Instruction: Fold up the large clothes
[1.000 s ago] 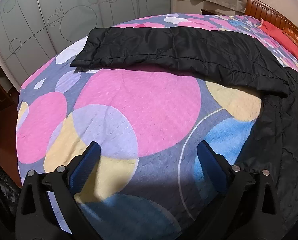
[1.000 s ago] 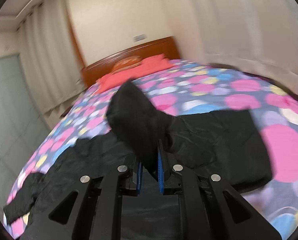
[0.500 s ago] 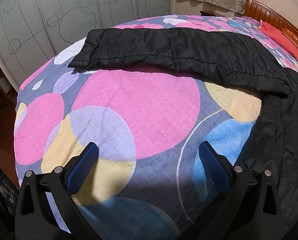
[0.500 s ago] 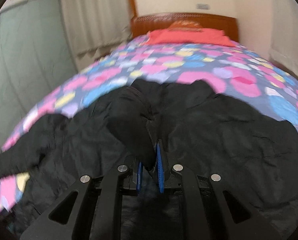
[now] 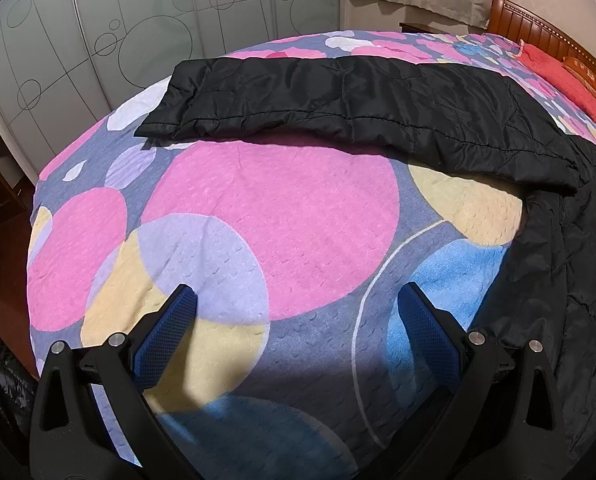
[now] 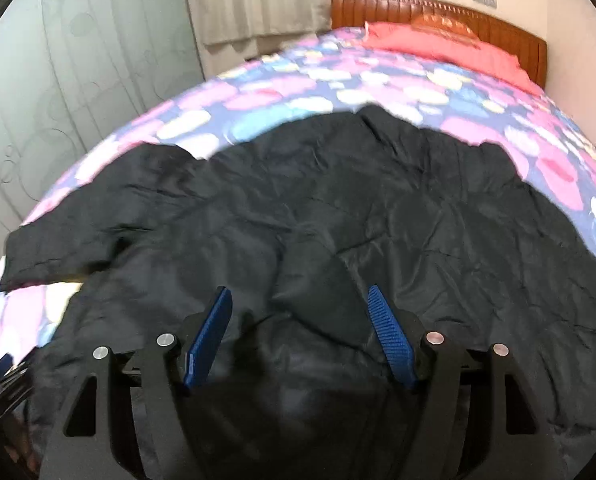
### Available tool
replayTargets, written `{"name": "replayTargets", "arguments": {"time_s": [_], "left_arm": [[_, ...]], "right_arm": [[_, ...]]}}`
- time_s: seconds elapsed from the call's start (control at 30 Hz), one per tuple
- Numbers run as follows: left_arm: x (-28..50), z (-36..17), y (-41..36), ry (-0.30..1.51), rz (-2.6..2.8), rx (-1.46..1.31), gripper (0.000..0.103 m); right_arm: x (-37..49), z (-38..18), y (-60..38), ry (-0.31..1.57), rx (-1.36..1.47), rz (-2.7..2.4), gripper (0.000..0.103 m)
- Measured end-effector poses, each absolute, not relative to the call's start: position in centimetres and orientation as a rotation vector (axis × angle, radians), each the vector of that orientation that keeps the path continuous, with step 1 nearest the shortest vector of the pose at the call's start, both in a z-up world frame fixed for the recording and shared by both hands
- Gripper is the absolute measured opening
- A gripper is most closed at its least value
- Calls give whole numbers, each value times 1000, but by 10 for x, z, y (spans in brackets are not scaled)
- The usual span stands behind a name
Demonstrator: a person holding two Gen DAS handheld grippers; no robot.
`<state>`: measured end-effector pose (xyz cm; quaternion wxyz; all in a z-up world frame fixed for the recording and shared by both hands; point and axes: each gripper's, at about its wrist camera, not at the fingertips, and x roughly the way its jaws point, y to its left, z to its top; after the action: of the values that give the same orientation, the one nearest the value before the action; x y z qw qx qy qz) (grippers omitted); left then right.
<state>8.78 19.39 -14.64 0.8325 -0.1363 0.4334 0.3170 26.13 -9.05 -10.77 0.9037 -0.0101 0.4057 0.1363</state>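
Now let the folded sleeve (image 6: 321,292) drop clear as your right gripper (image 6: 299,300) jaws open over the black jacket (image 6: 417,232), mid-frame; left gripper (image 5: 294,300) sits wide, empty, over the bedspread (image 5: 278,220).

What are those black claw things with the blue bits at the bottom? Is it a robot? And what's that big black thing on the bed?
It isn't a robot. A person holds one pair of tongs in each hand, and a small camera on each pair looks forward along its two blue pads.

One picture is from the left tongs. They are wide open over the spotty bedspread and hold nothing. Beyond them lies one long sleeve of a black padded jacket.

The other picture is from the right tongs. They are opening just now. A fold of the black jacket lies between the pads, but they no longer squeeze it. The jacket is spread over the bed, with a red pillow and a wooden headboard behind it.

The person is folding the jacket.
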Motion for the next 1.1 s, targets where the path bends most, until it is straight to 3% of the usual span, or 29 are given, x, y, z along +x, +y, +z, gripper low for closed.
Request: {"name": "replayTargets", "arguments": {"time_s": [0.3, 0.4, 0.5, 0.6, 0.9, 1.1], "left_arm": [[88, -146, 194, 918, 673, -286, 101], [88, -146, 194, 919, 673, -286, 101], [90, -146, 194, 921, 674, -280, 101], [91, -146, 194, 923, 676, -276, 101], [92, -146, 196, 924, 677, -271, 101], [93, -147, 195, 924, 676, -270, 101]], "right_arm": [[259, -73, -259, 730, 186, -96, 69], [271, -87, -325, 745, 219, -286, 60], [283, -118, -355, 829, 225, -333, 58], [290, -153, -364, 886, 242, -298, 58], [258, -118, -322, 819, 175, -270, 58], [265, -156, -287, 907, 36, -274, 60]]}}
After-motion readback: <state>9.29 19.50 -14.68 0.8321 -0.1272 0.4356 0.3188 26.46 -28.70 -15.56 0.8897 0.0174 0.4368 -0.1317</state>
